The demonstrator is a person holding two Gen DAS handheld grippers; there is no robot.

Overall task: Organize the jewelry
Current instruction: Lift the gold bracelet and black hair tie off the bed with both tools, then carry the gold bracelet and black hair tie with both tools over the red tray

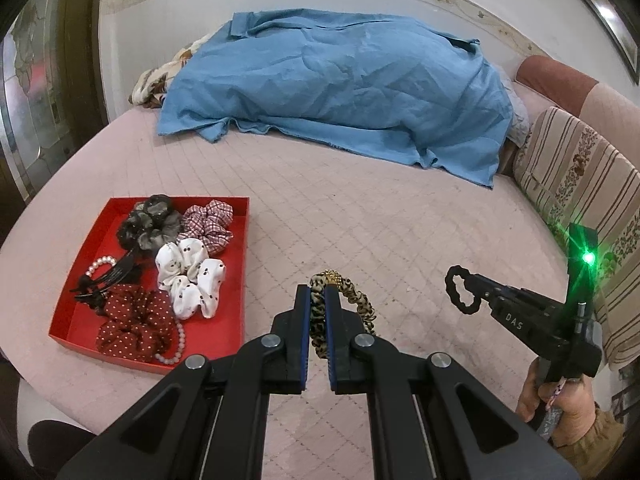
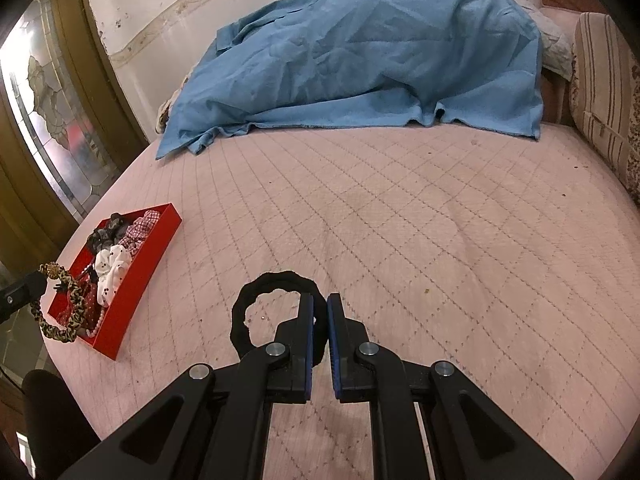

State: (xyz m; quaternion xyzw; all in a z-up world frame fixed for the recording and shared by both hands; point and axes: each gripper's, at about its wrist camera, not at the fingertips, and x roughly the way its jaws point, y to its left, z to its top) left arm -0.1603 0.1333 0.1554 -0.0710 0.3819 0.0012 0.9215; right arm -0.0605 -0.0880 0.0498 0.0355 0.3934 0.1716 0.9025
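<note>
Both pairs of jaws are closed on hair ties. Our left gripper (image 1: 317, 300) pinches a leopard-print hair tie (image 1: 352, 300) at bottom centre of the left view, its loop hanging off to the right of the tips. Our right gripper (image 2: 319, 312) clamps a black hair tie (image 2: 256, 312), its ring standing out to the left of the fingers above the pink quilted bed (image 2: 400, 220).

Farther out, at lower left of the left view, sits the red tray (image 1: 244, 280), already crowded with scrunchies: dark red dotted (image 1: 134, 322), white cherry-print (image 1: 192, 276), grey (image 1: 150, 220) and checked (image 1: 210, 220), plus a pearl hair clip (image 1: 104, 276) and a bead bracelet (image 1: 176, 344). Beyond, a blue cloth (image 1: 340, 80) covers a heap by the wall.

We judge the risks to be these: a tie may land on the tray's rim and slide onto the bed, since little bare floor is left; or the loose loop may snag a fingertip on release.
</note>
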